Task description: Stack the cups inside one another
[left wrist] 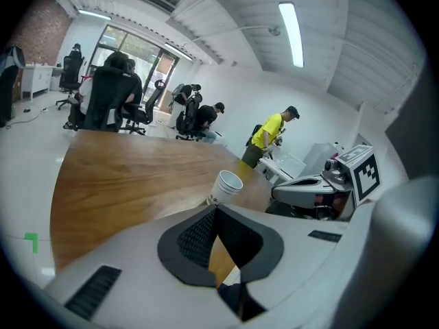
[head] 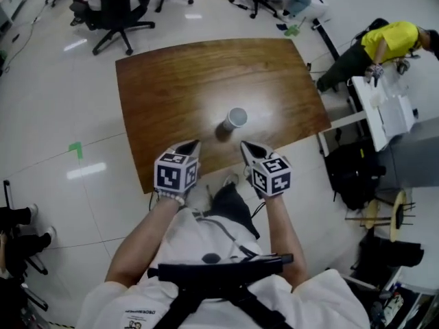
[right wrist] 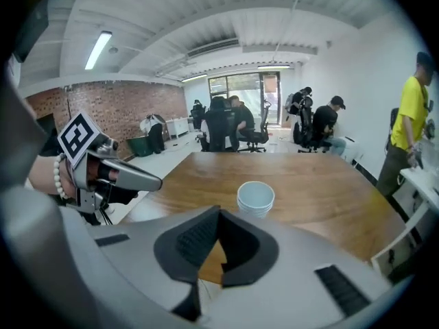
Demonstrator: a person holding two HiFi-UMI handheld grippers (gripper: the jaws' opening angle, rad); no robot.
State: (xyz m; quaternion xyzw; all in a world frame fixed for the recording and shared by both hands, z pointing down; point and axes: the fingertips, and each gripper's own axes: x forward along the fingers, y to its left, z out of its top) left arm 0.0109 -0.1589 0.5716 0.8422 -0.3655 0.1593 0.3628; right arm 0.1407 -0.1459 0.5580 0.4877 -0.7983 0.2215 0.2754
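A stack of nested white paper cups stands upright on the brown wooden table, a little right of its middle. In the left gripper view the stack sits just beyond the jaws, and in the right gripper view the stack shows several rims below its open mouth. My left gripper and right gripper hover side by side over the table's near edge, short of the cups. Both point at the stack. The left gripper is shut and holds nothing. The right gripper is likewise shut and holds nothing.
Black office chairs stand on the white floor beyond the table. A person in a yellow shirt bends over a white desk at the right. A black bag lies by the table's right corner.
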